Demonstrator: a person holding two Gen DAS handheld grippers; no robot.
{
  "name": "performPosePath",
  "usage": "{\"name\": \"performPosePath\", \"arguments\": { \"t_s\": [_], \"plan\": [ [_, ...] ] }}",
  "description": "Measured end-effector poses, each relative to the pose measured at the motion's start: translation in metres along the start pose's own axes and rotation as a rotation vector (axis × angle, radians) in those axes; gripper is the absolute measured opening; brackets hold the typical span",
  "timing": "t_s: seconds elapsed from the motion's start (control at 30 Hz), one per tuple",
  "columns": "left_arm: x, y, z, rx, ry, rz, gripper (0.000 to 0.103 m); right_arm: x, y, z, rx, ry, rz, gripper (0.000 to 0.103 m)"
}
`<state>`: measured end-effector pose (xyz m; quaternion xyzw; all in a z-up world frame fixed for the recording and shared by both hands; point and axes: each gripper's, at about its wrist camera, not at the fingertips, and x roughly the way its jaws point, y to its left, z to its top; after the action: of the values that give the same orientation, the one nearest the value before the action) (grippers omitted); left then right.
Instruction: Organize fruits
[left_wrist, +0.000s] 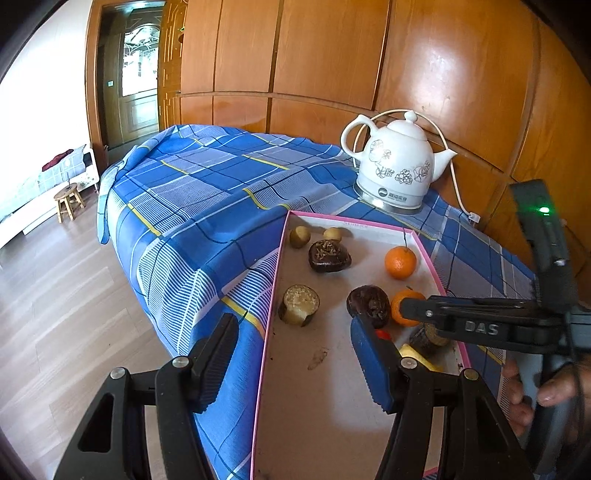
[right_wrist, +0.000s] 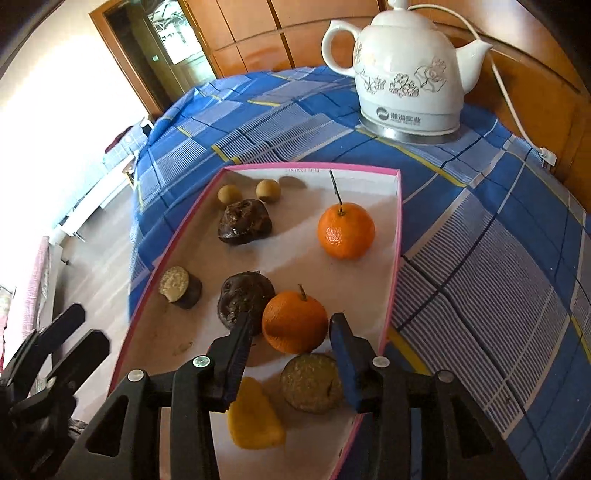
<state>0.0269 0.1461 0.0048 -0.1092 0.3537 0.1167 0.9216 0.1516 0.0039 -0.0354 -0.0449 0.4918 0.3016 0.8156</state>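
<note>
A pink-rimmed shallow box (right_wrist: 392, 280) lies on the blue checked cloth and holds several fruits. In the right wrist view my right gripper (right_wrist: 291, 332) is open, its jaws on either side of the near orange (right_wrist: 295, 319), not closed on it. A second orange with a stem (right_wrist: 346, 229) lies farther back. Dark wrinkled fruits (right_wrist: 243, 221) (right_wrist: 242, 299), two small tan balls (right_wrist: 268, 190), a cut brown fruit (right_wrist: 181, 287), a brownish round fruit (right_wrist: 312, 382) and a yellow piece (right_wrist: 255, 417) lie around. My left gripper (left_wrist: 295, 354) is open and empty over the box's left rim (left_wrist: 271, 306).
A white ceramic electric kettle (right_wrist: 402, 70) with its cord stands behind the box (left_wrist: 397, 166). A wooden wardrobe wall (left_wrist: 332, 55) rises behind the table. The table edge drops to the wood floor (left_wrist: 55, 314) on the left. A small stool (left_wrist: 68, 201) stands far left.
</note>
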Motion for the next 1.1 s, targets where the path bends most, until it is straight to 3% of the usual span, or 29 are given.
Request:
{"name": "performPosePath", "arguments": {
  "t_s": [0.1,0.2,0.37,0.8,1.1],
  "plan": [
    [0.000,-0.001,0.000,0.000,-0.001,0.000,0.064,-0.008,0.004,-0.006,-0.025,-0.008,-0.010,0.044],
    [-0.001,-0.001,-0.001,0.001,-0.002,-0.002,0.064,-0.010,0.008,-0.013,-0.048,-0.006,-0.049,0.028],
    [-0.003,-0.004,-0.002,0.009,-0.004,-0.002,0.064,-0.009,0.012,-0.013,-0.059,-0.025,-0.084,0.021],
    [0.001,-0.006,-0.005,0.015,0.008,-0.002,0.064,-0.004,0.018,-0.009,-0.075,-0.039,-0.094,0.021],
    [0.000,-0.003,-0.006,0.009,0.009,0.003,0.064,-0.030,0.014,-0.022,-0.030,-0.072,-0.019,0.026]
  ]
}}
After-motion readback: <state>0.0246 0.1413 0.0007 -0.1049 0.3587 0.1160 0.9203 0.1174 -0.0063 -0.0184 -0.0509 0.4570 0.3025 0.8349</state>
